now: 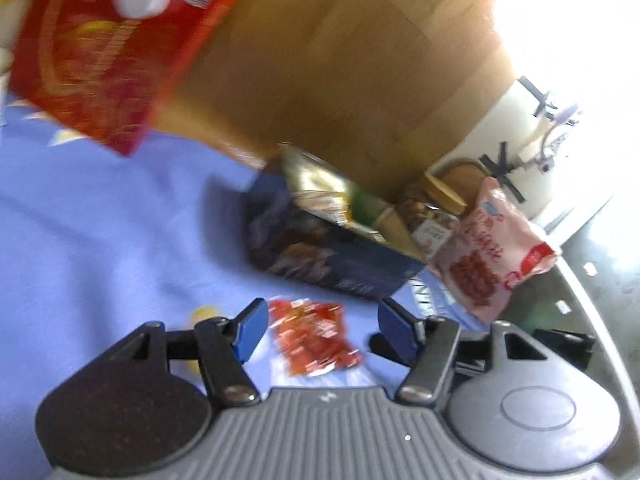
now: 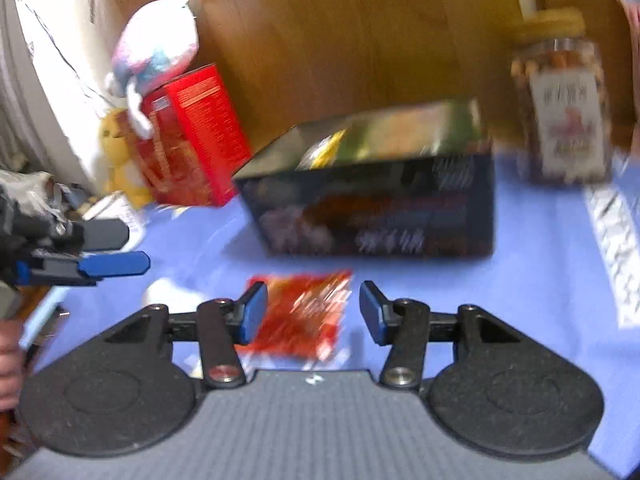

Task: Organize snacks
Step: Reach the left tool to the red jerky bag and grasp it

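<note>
A small red snack packet [image 1: 314, 330] lies flat on the blue cloth, just ahead of my open, empty left gripper [image 1: 320, 322]. It also shows in the right wrist view [image 2: 306, 312], between the tips of my open, empty right gripper [image 2: 312, 312]. Behind it stands a dark open box [image 2: 372, 204] with snack bags inside, also in the left wrist view [image 1: 332, 256]. The left gripper's fingers [image 2: 114, 263] reach in from the left of the right wrist view. Both views are blurred.
A red box [image 2: 196, 136] leans at the back left under a plush toy [image 2: 156, 46]; it also shows in the left wrist view [image 1: 108, 60]. A jar of nuts [image 2: 564, 112] and a pink snack bag [image 1: 492, 248] stand right of the dark box. A wooden board [image 2: 360, 40] backs the table.
</note>
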`<state>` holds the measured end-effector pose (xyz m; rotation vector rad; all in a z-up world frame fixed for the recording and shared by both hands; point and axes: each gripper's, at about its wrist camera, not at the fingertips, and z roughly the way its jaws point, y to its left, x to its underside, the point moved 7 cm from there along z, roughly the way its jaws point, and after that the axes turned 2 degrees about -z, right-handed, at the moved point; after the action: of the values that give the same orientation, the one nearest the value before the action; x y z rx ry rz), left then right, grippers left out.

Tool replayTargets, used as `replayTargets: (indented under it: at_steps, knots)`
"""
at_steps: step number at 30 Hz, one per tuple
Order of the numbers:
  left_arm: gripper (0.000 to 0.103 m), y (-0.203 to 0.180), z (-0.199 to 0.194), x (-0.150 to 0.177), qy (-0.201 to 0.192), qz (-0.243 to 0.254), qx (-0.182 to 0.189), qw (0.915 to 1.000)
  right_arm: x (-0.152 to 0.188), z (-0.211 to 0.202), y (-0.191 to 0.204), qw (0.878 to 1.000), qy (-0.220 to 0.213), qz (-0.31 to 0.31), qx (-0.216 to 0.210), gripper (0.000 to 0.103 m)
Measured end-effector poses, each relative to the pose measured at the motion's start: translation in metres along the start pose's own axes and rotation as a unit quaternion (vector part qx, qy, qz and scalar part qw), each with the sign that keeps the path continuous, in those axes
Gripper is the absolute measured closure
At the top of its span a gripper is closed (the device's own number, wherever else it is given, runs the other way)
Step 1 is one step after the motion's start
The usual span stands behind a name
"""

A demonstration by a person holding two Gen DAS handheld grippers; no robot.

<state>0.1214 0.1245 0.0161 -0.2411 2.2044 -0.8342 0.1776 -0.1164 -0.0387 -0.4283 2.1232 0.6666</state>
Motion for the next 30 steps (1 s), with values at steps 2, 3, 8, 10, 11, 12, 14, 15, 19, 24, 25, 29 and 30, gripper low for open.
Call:
replayTargets:
  at_steps: [2, 3, 8, 10, 11, 12, 14, 15, 19, 24, 25, 29, 30]
  knots:
    - [0.041, 0.011, -0.011, 0.014, 0.01, -0.015, 0.0, 0.9998, 0.011, 0.002, 0.005, 1.0, 0.012, -0.014, 0.008, 0.05]
    - [0.041, 0.015, -0.015, 0.023, 0.017, -0.021, 0.005, 0.9996, 0.017, 0.005, 0.006, 0.999, 0.021, -0.019, 0.014, 0.05]
    - [0.041, 0.012, -0.029, 0.048, 0.019, -0.008, 0.009, 0.9997, 0.024, 0.004, 0.019, 0.999, 0.032, -0.005, -0.001, 0.052]
    - [0.041, 0.016, -0.032, 0.052, 0.02, -0.017, 0.011, 0.9996, 0.026, 0.002, 0.023, 0.999, 0.034, 0.009, -0.01, 0.053]
    - [0.041, 0.02, -0.034, 0.054, 0.019, -0.023, 0.011, 0.9995, 0.029, 0.0, 0.026, 0.999, 0.036, 0.01, -0.011, 0.053]
    - [0.041, 0.023, -0.032, 0.053, 0.018, -0.027, 0.007, 0.9995, 0.031, -0.003, 0.029, 0.999, 0.033, 0.007, -0.013, 0.053]
    - [0.041, 0.03, -0.031, 0.048, 0.011, -0.032, -0.007, 0.9994, 0.026, -0.007, 0.031, 1.0, 0.015, -0.006, 0.0, 0.053]
    - [0.041, 0.034, -0.031, 0.043, 0.006, -0.033, -0.013, 0.9994, 0.019, -0.006, 0.03, 1.0, 0.005, -0.009, 0.012, 0.053]
    - [0.041, 0.041, -0.029, 0.024, -0.011, -0.052, -0.014, 0.9985, -0.001, 0.006, 0.009, 0.998, -0.005, 0.047, 0.028, 0.052]
    - [0.039, 0.04, -0.023, 0.011, -0.025, -0.057, -0.006, 0.998, -0.007, 0.023, -0.001, 0.997, -0.002, 0.073, 0.037, 0.052]
    - [0.039, 0.042, -0.02, 0.011, -0.023, -0.059, -0.012, 0.9979, -0.005, 0.028, -0.004, 0.996, 0.005, 0.075, 0.047, 0.051]
    - [0.039, 0.048, -0.011, 0.016, -0.01, -0.073, -0.011, 0.9972, -0.002, 0.034, 0.002, 0.997, -0.008, 0.06, 0.045, 0.054]
    - [0.039, 0.046, -0.012, 0.016, -0.01, -0.072, -0.008, 0.9973, -0.001, 0.035, 0.005, 0.998, -0.002, 0.047, 0.047, 0.061]
